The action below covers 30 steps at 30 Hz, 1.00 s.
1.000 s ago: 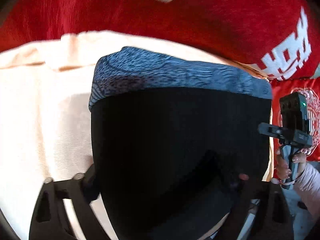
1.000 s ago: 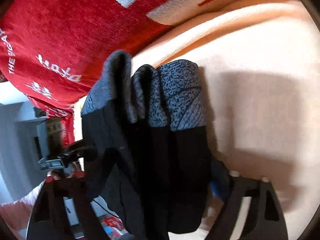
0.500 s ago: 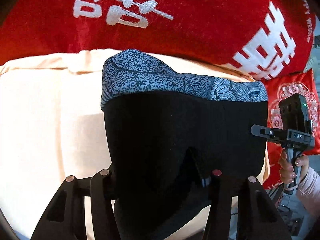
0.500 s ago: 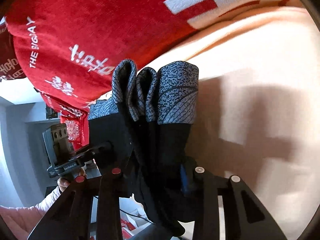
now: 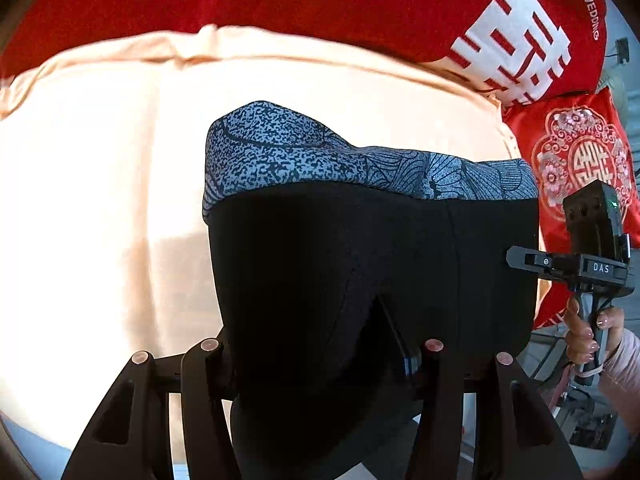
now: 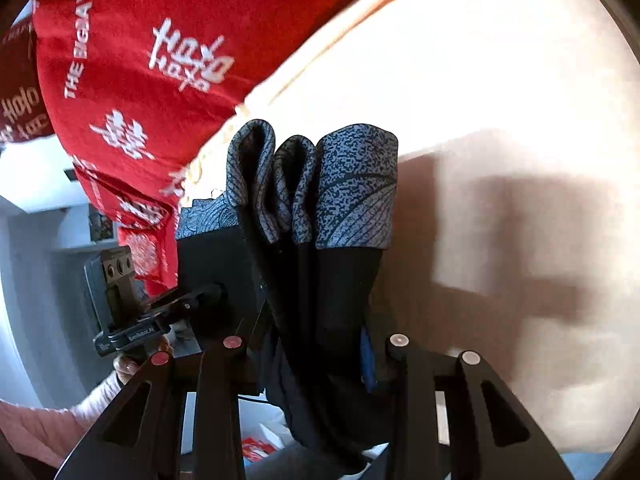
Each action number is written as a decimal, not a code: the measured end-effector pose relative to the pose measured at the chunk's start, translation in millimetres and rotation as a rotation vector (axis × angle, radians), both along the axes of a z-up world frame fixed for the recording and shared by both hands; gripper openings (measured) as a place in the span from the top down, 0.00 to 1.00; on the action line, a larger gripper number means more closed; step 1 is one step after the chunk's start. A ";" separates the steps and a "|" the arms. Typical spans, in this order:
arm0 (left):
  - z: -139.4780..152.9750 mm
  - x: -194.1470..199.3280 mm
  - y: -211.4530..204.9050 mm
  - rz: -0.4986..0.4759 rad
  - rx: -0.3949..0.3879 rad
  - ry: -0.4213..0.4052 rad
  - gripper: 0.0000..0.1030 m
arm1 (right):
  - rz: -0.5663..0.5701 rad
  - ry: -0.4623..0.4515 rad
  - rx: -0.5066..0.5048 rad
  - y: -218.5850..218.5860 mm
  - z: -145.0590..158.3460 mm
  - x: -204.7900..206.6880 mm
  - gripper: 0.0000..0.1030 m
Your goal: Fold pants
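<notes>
Black pants up in the air, right over the peach bed sheet. Stretched wide between two grippers, like a little curtain. Speckled grey band at the far end of the pants, out over the middle of the sheet. Touching the sheet there or hanging just above it? Cannot tell.

Left gripper over the near edge of the sheet, jaws part way in and pinching the black cloth, with a fat bunch of it squashed between them. Just squeezed in onto it. Right gripper also over the near edge of the sheet, jaws narrower, clamped on a thick stack of layers. Just squeezed in too. Right hand wrapped round that gripper's handle, off the side of the sheet.

Done so far, by the look of it: pants already doubled up at least once (three soft grey loops side by side in the right wrist view, so more than one layer there). Grabbed at the near end and lifted.

Not done yet: no flat, tidy bundle on the sheet. Left to do, probably: lay the pants back down on the sheet, bring one end over the other, pat flat, let go. About the middle of the job, as a guess.

Red blanket with white letters beyond the far edge of the sheet, red pillow off its far corner. Both out of the way.
</notes>
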<state>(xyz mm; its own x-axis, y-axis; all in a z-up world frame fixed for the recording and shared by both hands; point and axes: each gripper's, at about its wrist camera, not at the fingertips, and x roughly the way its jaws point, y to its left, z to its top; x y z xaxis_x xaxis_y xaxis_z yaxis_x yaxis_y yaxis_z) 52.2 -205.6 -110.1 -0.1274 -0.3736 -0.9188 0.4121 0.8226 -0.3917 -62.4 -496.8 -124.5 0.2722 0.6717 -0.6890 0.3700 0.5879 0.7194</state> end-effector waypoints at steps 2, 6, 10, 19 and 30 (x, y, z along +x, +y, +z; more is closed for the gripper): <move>-16.5 -2.9 7.3 0.035 0.015 0.005 0.41 | 0.026 0.008 -0.037 5.2 -10.1 1.0 0.61; -28.5 -2.9 19.8 0.106 0.056 -0.039 0.15 | 0.027 0.039 -0.108 2.0 -28.0 1.3 0.45; -24.5 -8.1 27.8 0.104 0.083 -0.040 0.15 | -0.006 0.056 -0.153 2.4 -20.1 -6.3 0.41; 12.6 -30.3 47.8 0.030 0.191 -0.148 0.12 | -0.113 0.129 -0.336 6.9 20.8 -43.2 0.24; 58.5 -82.0 41.4 -0.049 0.303 -0.200 0.00 | -0.100 0.165 -0.591 64.7 83.8 -80.6 0.07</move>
<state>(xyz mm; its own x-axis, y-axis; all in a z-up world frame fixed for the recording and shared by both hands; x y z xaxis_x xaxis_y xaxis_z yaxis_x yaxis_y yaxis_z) -29.8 -164.2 -51.7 0.0549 -0.0784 -0.9954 0.4973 0.8666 -0.0408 -143.0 -432.1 -40.7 0.1728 0.1402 -0.9749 0.5224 0.8261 0.2114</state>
